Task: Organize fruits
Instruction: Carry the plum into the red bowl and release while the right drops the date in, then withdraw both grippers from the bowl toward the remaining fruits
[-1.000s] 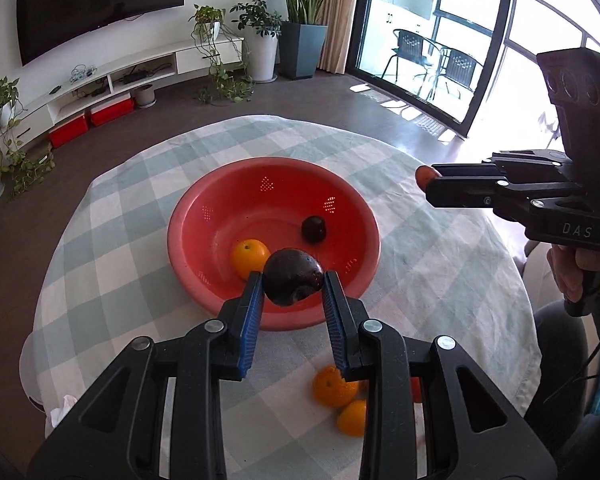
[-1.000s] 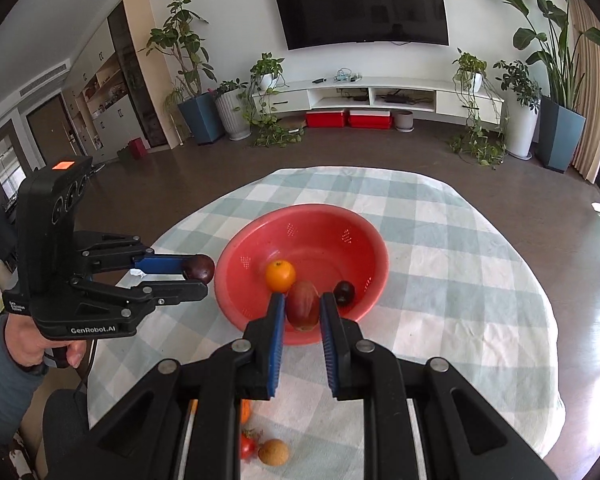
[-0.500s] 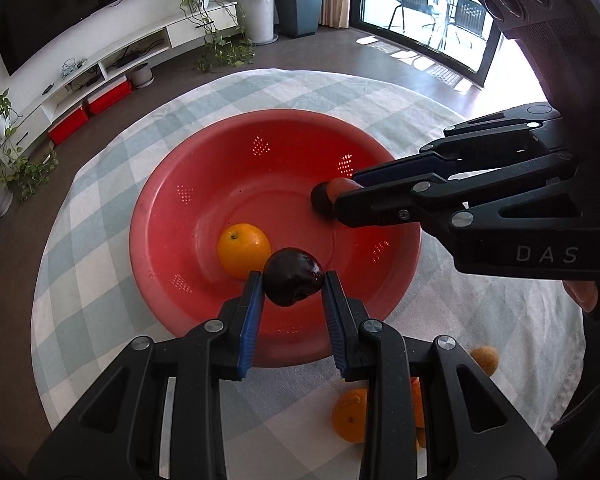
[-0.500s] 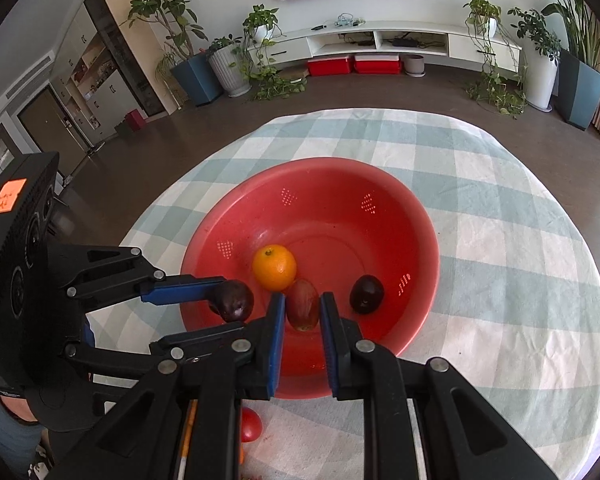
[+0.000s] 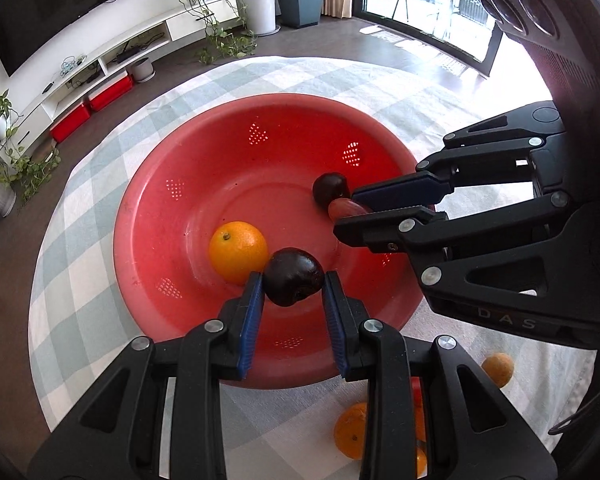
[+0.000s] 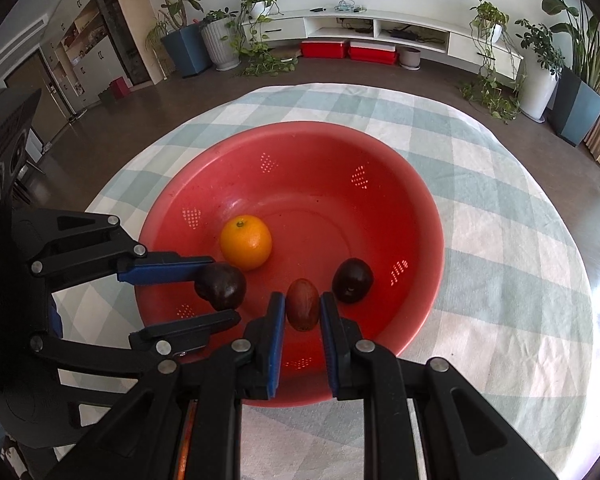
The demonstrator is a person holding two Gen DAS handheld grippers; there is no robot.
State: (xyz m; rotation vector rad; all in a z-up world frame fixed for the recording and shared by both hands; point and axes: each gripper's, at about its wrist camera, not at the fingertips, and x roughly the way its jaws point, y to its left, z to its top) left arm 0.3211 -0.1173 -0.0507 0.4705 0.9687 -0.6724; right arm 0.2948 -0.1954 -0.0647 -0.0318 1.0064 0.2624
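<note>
A dark plum (image 5: 294, 282) is riding in the left claw (image 5: 293, 292), clamped between its pads, while the right claw (image 6: 301, 314) is pinching a reddish oval fruit (image 6: 302, 309). Both have swung from beside the red basin (image 6: 420, 216) to over it within the last second, so release looks imminent. An orange (image 6: 245, 242) and another dark plum (image 6: 352, 280) are sitting inside; more oranges (image 5: 350, 434) are waiting on the checked worktop (image 6: 500, 240).
</note>
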